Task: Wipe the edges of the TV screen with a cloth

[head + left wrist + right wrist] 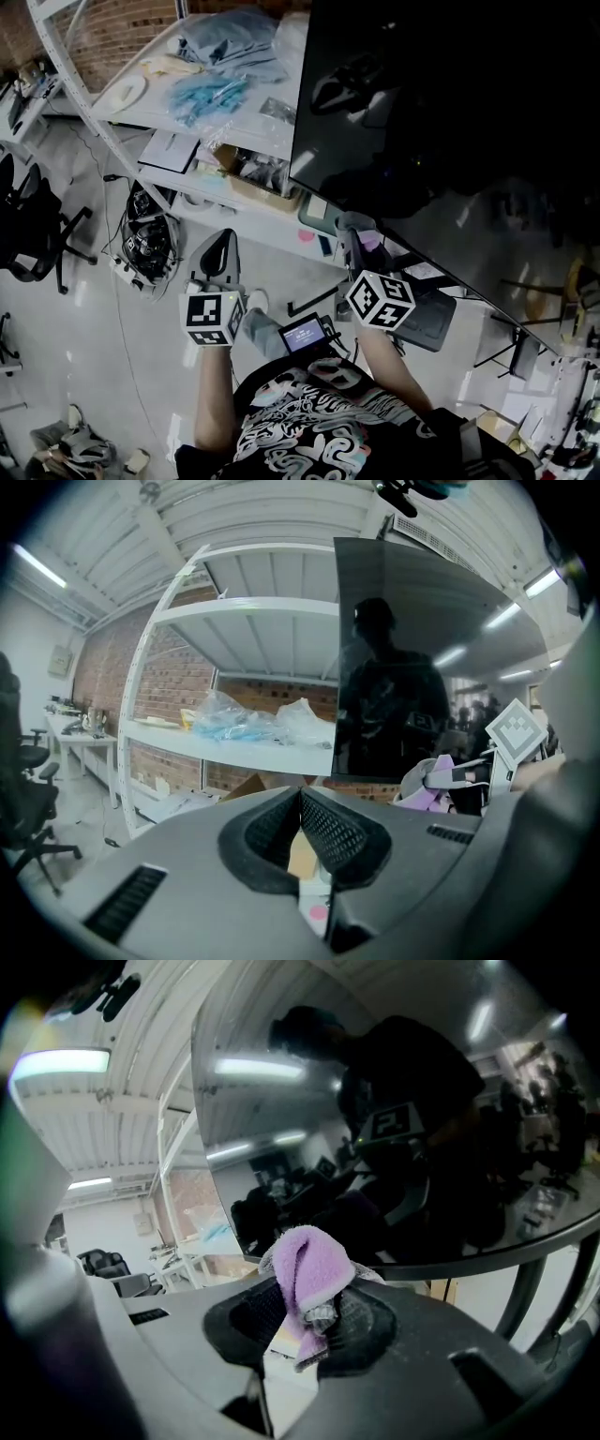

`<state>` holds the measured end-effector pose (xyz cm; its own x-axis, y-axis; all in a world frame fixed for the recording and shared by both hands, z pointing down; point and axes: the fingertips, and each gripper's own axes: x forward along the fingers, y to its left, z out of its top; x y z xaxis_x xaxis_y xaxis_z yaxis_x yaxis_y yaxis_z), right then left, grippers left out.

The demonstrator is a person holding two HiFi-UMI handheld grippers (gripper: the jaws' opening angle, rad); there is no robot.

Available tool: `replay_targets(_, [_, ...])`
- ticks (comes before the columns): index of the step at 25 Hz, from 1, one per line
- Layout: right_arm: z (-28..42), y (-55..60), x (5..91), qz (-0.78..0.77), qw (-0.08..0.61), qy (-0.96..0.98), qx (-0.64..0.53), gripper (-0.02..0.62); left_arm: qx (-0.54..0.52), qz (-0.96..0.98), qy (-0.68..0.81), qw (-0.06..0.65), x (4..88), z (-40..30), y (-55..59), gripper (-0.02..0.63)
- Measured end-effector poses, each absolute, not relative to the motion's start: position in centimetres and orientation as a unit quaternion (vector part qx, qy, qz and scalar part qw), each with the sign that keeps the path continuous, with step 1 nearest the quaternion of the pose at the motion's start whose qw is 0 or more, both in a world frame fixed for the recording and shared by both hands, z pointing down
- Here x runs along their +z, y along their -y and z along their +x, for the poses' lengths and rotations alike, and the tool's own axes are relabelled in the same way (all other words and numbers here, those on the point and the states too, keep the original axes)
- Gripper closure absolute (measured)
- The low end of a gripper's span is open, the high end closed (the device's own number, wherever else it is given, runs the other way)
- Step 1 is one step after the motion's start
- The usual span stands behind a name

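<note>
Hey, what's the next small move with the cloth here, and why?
Probably lift the right tool a little so the cloth presses the lower edge of the TV. The cloth is clamped in its jaws right beneath that edge, and contact isn't clear. The left tool is shut, empty, off to the side.
</note>
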<state>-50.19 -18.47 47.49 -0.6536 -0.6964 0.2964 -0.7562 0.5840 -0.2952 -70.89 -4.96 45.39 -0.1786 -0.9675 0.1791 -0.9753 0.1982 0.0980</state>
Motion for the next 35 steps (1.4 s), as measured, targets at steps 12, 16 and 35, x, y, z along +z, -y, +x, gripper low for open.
replay_targets(12, [-53.1,18.5,47.6,0.398,0.069,0.891,0.208,0.485,0.016,0.624,0.774,0.109,45.9,-73.5,4.6,0.589])
replay_targets(16, [-54.2,18.6,47.6,0.393,0.066,0.892,0.214,0.485,0.021,0.624,0.774,0.107,45.9,-74.2,4.8,0.589])
replay_targets(35, [-58.8,18.5,47.7,0.360,0.073,0.902,0.225,0.485,-0.008,0.614,0.780,0.115,45.6,-78.3,6.5,0.589])
